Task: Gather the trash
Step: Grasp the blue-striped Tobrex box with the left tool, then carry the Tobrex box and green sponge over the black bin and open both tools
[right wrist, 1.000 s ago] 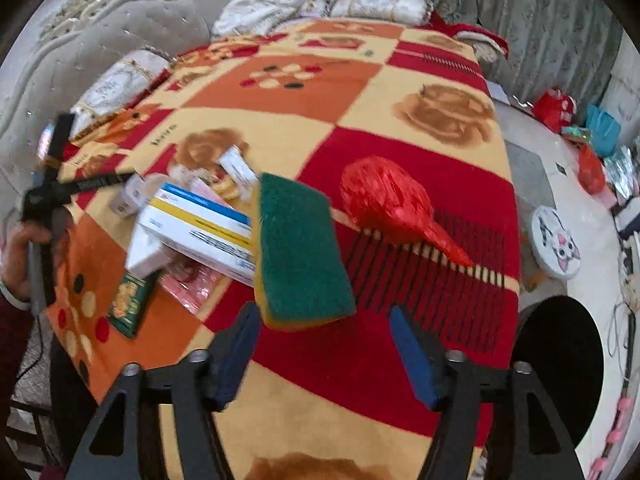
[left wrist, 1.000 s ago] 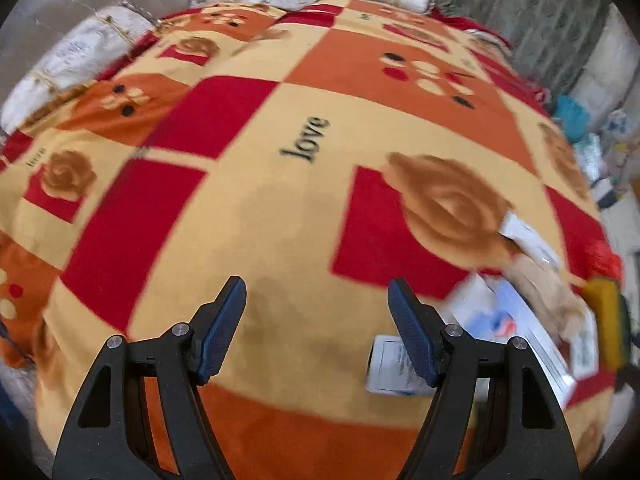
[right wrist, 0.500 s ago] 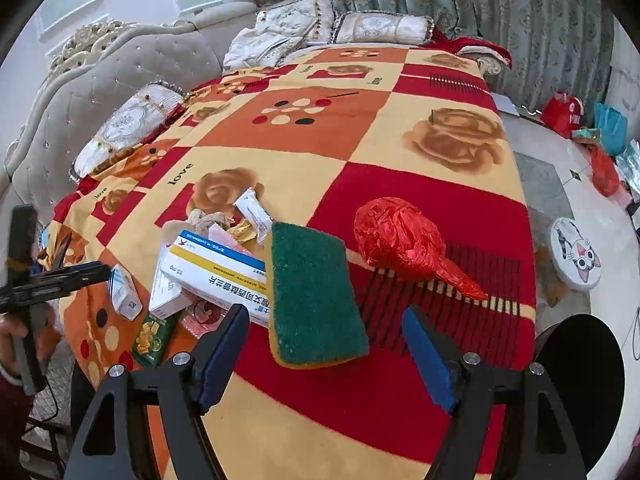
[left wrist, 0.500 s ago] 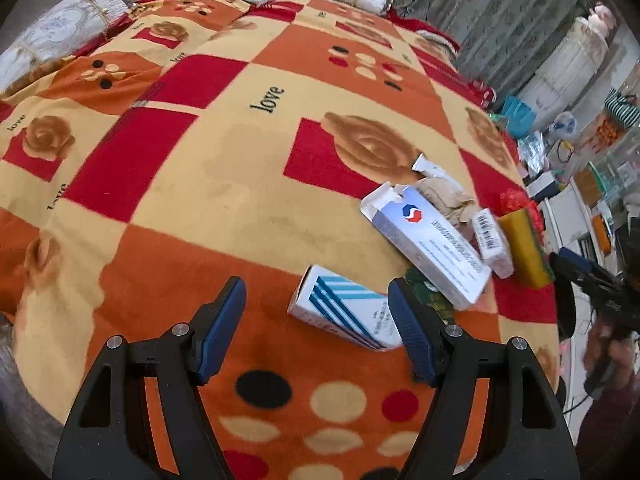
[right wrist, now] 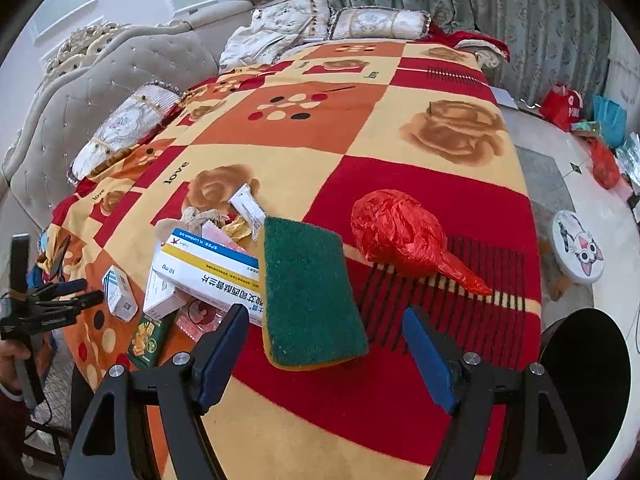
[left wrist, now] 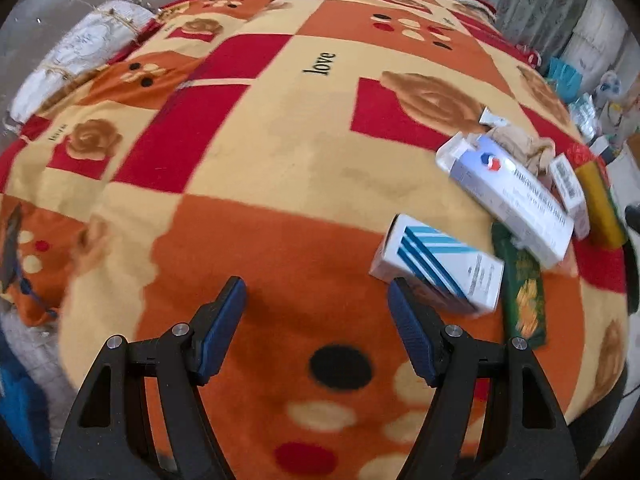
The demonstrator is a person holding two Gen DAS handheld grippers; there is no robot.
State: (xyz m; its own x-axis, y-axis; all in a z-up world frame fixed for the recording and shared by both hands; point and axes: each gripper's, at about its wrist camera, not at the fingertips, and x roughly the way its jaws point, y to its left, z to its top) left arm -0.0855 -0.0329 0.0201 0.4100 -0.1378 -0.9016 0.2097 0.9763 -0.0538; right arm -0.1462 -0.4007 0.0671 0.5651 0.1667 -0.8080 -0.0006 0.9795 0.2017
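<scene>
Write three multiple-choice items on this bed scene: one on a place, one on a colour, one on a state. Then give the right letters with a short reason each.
1. Where does the red plastic bag lie relative to the green sponge, in the right wrist view?
A. To its right, apart from it
B. Under it
C. To its left, among the boxes

2. What colour are the stripes on the small white box nearest the left tool?
A. Red
B. Blue
C. Yellow

3. What state is the right tool in?
A. Shut on the sponge
B. Shut on the bag
C. Open, holding nothing

Answers:
1. A: the bag sits on the blanket right of the sponge, with a gap between them.
2. B: blue diagonal stripes cross its top.
3. C: its pads stand wide apart, with no thing pressed between them.
</scene>
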